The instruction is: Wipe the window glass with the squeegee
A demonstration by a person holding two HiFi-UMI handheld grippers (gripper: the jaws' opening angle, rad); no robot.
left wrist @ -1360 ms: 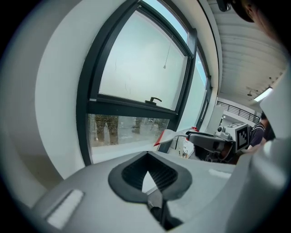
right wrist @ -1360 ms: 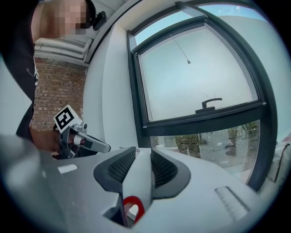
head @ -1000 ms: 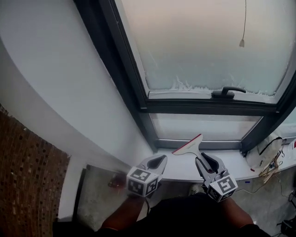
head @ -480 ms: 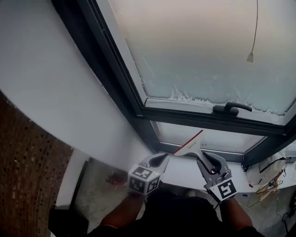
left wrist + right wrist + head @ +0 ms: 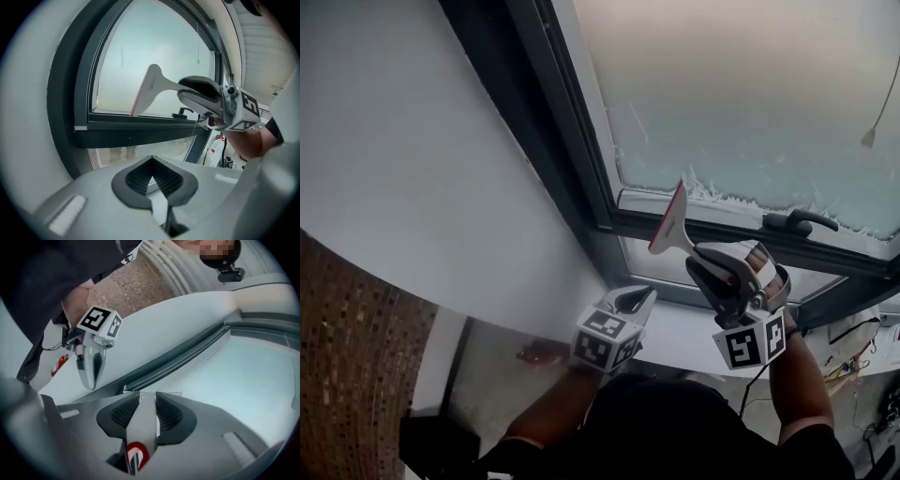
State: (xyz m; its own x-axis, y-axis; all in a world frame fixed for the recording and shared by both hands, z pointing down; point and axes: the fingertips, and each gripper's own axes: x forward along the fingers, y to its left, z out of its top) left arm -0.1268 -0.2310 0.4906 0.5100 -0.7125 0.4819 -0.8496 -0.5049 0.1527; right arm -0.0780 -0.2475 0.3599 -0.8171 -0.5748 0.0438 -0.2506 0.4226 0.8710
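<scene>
The squeegee (image 5: 670,223) is up in the air, close to the window glass (image 5: 750,94), near the bottom edge. The right tongs (image 5: 711,265) hold it tight by the handle. The left tongs (image 5: 639,298) are closed on nothing, low by the sill (image 5: 680,333). The wiping looks about to start. Next, I think, the squeegee must press flat on the glass and slide.

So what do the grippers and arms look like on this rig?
Left gripper and right gripper: light grey moulded shells with black ribbed pads. Each carries a cube of black-and-white square markers. The person wears black short sleeves.
</scene>
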